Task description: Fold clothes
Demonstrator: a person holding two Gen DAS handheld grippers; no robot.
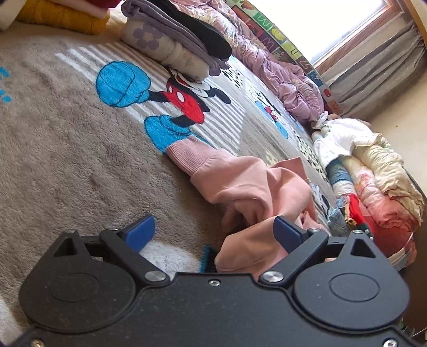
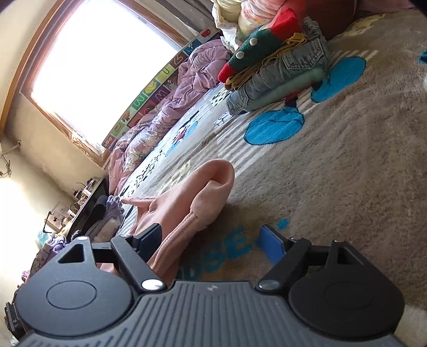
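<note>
A pink sweatshirt (image 1: 245,186) lies crumpled on the grey cartoon rug (image 1: 66,149), its ribbed cuff stretched out toward the far left. My left gripper (image 1: 213,232) is open and low over the rug, with a bunched pink fold lying between its blue fingers (image 1: 141,232). In the right wrist view the same pink sweatshirt (image 2: 192,202) shows its ribbed hem running back between the fingers. My right gripper (image 2: 213,240) is open too, with the hem next to its left finger (image 2: 150,240) and bare rug on the right.
A folded stack of purple, floral and black clothes (image 1: 176,40) sits at the rug's far side, with a yellow folded item (image 1: 61,16) beside it. Jeans topped by a green and red knit (image 2: 277,64) form another pile. A lilac quilt (image 1: 280,72) lines the wall under the window.
</note>
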